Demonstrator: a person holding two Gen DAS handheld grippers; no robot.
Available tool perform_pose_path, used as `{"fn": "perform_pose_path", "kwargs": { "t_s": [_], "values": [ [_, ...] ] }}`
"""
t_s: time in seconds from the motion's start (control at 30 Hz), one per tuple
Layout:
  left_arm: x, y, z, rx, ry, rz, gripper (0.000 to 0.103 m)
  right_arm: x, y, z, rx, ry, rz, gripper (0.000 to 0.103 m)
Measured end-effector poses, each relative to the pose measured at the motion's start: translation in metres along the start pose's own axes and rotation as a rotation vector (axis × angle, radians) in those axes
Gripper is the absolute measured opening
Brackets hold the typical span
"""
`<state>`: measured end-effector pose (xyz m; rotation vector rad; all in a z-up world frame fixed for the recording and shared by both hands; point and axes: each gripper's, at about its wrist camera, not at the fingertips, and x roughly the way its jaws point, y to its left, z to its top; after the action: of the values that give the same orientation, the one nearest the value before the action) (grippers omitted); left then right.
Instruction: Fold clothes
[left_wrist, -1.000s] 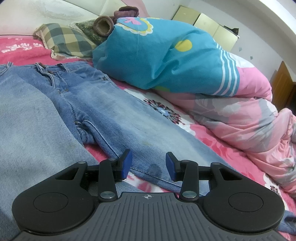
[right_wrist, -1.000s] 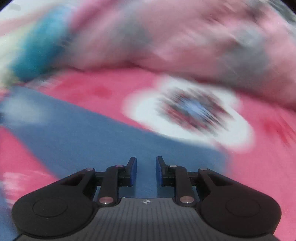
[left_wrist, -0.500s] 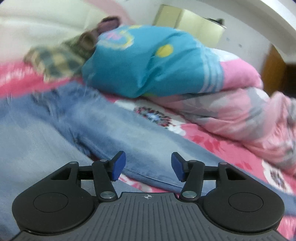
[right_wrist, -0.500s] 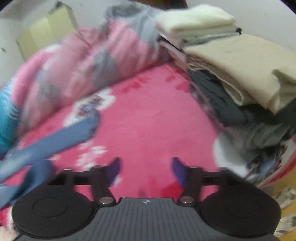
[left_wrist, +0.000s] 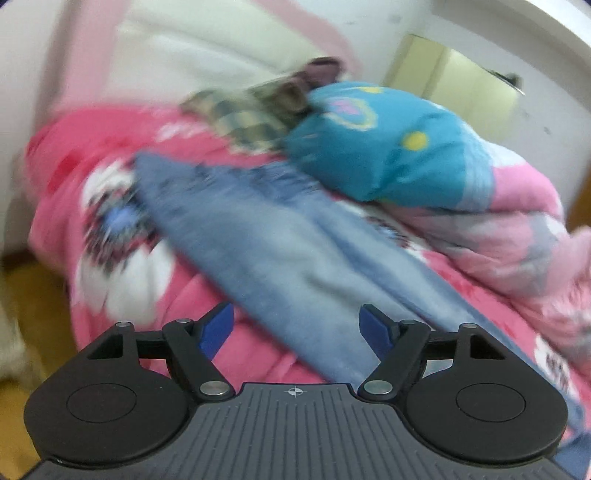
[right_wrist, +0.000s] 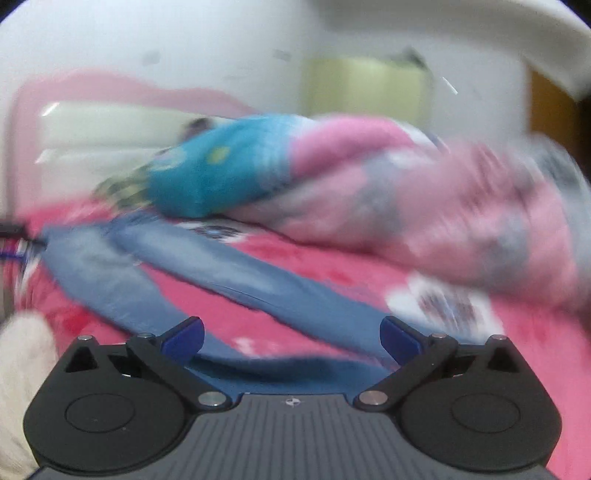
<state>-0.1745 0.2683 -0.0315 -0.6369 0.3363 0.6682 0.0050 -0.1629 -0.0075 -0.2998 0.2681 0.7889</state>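
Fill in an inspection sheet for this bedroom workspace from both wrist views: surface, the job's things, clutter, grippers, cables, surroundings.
Surface: bed with pink floral blanket, rumpled at the near edge.
Job's things: blue jeans lying on the blanket, legs spread apart, not yet folded.
Clutter: turquoise and pink duvet heaped behind the jeans; checked pillow beside it.
Grippers: left gripper jaws opening, nothing pinched; right gripper jaws opening, jeans fabric below them, not pinched.
Cables: nothing seen.
Surroundings: white wall, pale cabinet, pink headboard; both views blurred.
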Motion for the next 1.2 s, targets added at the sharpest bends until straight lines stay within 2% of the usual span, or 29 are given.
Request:
{"fn": "perform_pose_path", "kwargs": {
  "t_s": [0.1, 0.2, 0.37, 0.4, 0.47, 0.5, 0.53, 0.57, 0.6, 0.67, 0.7, 0.73, 0.8, 0.87, 0.97, 1.07, 1.13, 1.17, 1.2],
  "values": [
    [0.012, 0.01, 0.003, -0.077, 0.025, -0.005, 0.071, 0.006, 0.042, -0.001, -0.176, 0.0, -0.019, 0.103],
    [0.026, 0.013, 0.005, -0.124, 0.054, -0.023, 0.063, 0.011, 0.042, -0.002, -0.178, 0.042, -0.065, 0.103],
    [0.046, 0.012, 0.002, -0.158, 0.118, -0.046, 0.055, 0.003, -0.032, -0.005, 0.287, 0.129, -0.146, 0.103],
    [0.05, 0.012, 0.0, -0.166, 0.127, -0.046, 0.053, 0.004, -0.053, -0.013, 0.444, 0.168, -0.146, 0.103],
    [0.054, 0.01, -0.001, -0.171, 0.129, -0.039, 0.052, 0.011, -0.081, -0.031, 0.659, 0.224, -0.118, 0.101],
    [0.055, 0.009, -0.002, -0.174, 0.13, -0.036, 0.051, 0.014, -0.087, -0.037, 0.703, 0.237, -0.1, 0.092],
    [0.057, 0.008, -0.002, -0.177, 0.131, -0.033, 0.05, 0.017, -0.093, -0.043, 0.746, 0.248, -0.083, 0.078],
    [0.059, 0.007, -0.002, -0.181, 0.131, -0.029, 0.047, 0.02, -0.098, -0.048, 0.788, 0.26, -0.065, 0.072],
    [0.06, 0.006, -0.001, -0.186, 0.129, -0.025, 0.044, 0.027, -0.098, -0.05, 0.794, 0.268, -0.044, 0.066],
    [0.061, 0.005, 0.001, -0.196, 0.126, -0.016, 0.037, 0.043, -0.093, -0.053, 0.791, 0.293, -0.024, 0.04],
    [0.062, 0.005, 0.002, -0.201, 0.124, -0.012, 0.031, 0.05, -0.092, -0.054, 0.778, 0.31, -0.029, 0.022],
    [0.063, 0.004, 0.003, -0.206, 0.122, -0.008, 0.028, 0.058, -0.094, -0.052, 0.772, 0.311, -0.02, 0.012],
    [0.062, 0.003, 0.005, -0.215, 0.115, -0.009, 0.021, 0.063, -0.103, -0.034, 0.764, 0.251, 0.028, 0.006],
    [0.059, 0.003, 0.009, -0.219, 0.101, -0.026, 0.02, 0.063, -0.111, -0.003, 0.71, 0.149, 0.08, 0.005],
    [0.052, 0.004, 0.013, -0.22, 0.078, -0.044, 0.016, 0.037, -0.112, 0.046, 0.512, -0.078, 0.145, 0.005],
    [0.044, 0.008, 0.015, -0.223, 0.058, -0.062, 0.014, 0.0, -0.109, 0.058, 0.342, -0.221, 0.189, 0.005],
    [0.041, 0.013, 0.015, -0.226, 0.056, -0.071, 0.013, -0.02, -0.111, 0.043, 0.288, -0.205, 0.221, 0.007],
    [0.041, 0.014, 0.015, -0.226, 0.061, -0.069, 0.013, -0.027, -0.112, 0.03, 0.278, -0.156, 0.213, 0.01],
    [0.042, 0.016, 0.014, -0.225, 0.067, -0.067, 0.013, -0.03, -0.111, 0.013, 0.28, -0.07, 0.171, 0.023]
  ]
}}
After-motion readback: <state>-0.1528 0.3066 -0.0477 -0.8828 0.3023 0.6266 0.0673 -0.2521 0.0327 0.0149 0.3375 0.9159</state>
